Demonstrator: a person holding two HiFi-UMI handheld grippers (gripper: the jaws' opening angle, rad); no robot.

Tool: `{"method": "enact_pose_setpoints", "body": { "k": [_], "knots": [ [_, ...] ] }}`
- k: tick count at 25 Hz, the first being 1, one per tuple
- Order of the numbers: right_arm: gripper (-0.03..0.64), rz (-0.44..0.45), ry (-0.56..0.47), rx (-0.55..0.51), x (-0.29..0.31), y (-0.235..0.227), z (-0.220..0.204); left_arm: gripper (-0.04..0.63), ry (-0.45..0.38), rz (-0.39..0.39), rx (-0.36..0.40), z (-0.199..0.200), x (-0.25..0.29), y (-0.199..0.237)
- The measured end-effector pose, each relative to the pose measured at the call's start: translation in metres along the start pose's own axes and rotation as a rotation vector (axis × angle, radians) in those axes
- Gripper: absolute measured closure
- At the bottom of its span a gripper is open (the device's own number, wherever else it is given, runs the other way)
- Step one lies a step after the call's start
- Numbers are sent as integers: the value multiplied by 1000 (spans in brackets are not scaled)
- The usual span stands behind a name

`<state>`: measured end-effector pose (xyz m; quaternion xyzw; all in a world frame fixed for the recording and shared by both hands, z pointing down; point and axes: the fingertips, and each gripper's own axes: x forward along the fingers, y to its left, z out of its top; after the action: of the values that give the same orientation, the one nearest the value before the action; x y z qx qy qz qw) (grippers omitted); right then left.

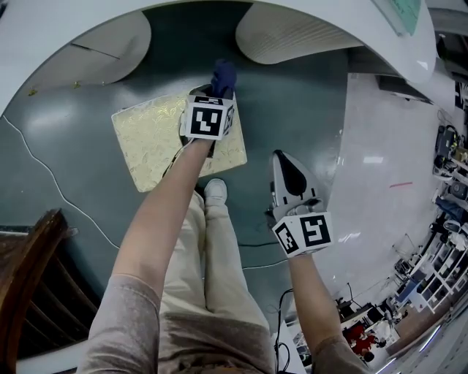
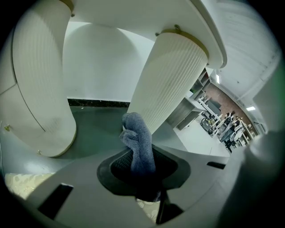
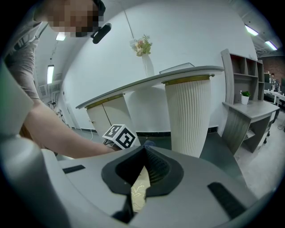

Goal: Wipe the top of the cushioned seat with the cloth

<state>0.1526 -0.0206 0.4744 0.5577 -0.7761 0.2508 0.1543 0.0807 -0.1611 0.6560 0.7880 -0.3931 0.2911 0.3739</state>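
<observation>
The left tongs [image 1: 217, 92] are clenched on a blue cloth [image 1: 223, 76]. In the left gripper view the cloth [image 2: 138, 144] rises as a bunched roll from between the closed jaws and stands out well past their tips [image 2: 142, 174]. From the head view these tongs are held out over the far right part of the cushioned seat [image 1: 150, 139], a square pad with a pale gold patterned top that sits on the grey-green floor [image 1: 292, 95]. The cloth pokes out at the seat's far corner, towards the white curved desk [image 1: 219, 14] and its ribbed pillars [image 2: 171, 80]. No view shows whether the cloth touches the seat top. The right tongs [image 1: 279, 158] hang apart from the seat, off its right edge and nearer the person. Their jaws are closed tip to tip with nothing gripped. In the right gripper view a strip of the gold seat [image 3: 140, 192] shows through the slit behind the tips [image 3: 143, 153], with the left arm and its marker cube [image 3: 119, 136] beyond. A pale shoe [image 1: 215, 191] stands just beside the seat's near edge.
</observation>
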Motion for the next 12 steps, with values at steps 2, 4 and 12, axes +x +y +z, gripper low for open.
{"method": "enact_pose_setpoints", "body": {
  "k": [2,4,12],
  "knots": [
    [611,2,0,0,2,0,1,494,-4,6,5,-1,-1,2],
    [611,5,-2,1,3,0,2,494,-4,13,-5,-1,-2,7],
    [611,28,9,-6,9,7,1,494,-2,53,-22,-5,-17,34]
  ]
}}
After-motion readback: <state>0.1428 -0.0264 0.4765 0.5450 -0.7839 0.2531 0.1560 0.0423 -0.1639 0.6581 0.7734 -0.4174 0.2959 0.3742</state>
